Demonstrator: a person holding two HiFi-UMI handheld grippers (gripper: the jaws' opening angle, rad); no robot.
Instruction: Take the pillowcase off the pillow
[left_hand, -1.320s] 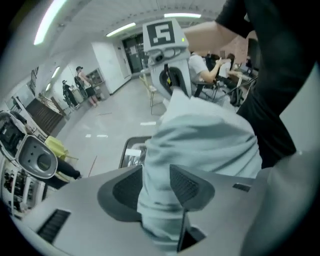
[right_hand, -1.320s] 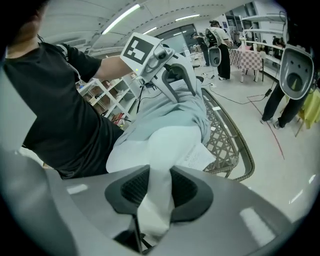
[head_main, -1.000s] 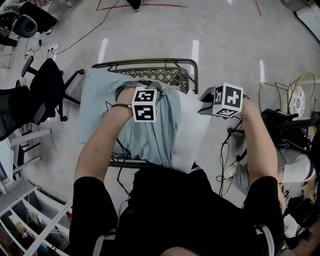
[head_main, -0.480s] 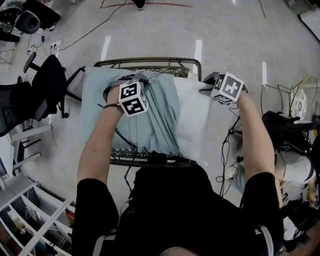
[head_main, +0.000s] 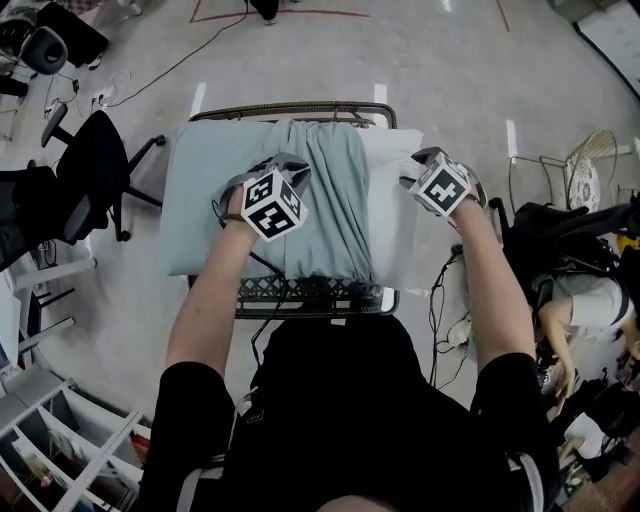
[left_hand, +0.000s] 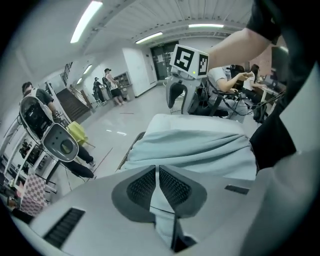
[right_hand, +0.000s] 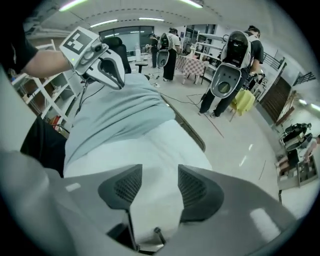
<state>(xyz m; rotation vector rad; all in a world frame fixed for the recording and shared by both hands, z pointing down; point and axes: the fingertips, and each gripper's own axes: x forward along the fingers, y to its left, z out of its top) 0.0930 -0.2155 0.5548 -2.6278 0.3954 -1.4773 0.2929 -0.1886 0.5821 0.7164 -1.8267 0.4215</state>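
While the pillow (head_main: 396, 215) lies across a metal rack (head_main: 300, 108) in front of the person, the blue pillowcase (head_main: 205, 190) covers its left part and bunches in folds near the middle, leaving the white right end bare. The left gripper (left_hand: 158, 170) pinches a fold of the pillowcase, its 2 jaws almost together though they have just eased apart a little, cloth between them. The right gripper (right_hand: 160, 175) hangs over the bare end, its jaws apart after just opening, pads off the white cloth below. A black chair (head_main: 92, 165) stands left of the rack.
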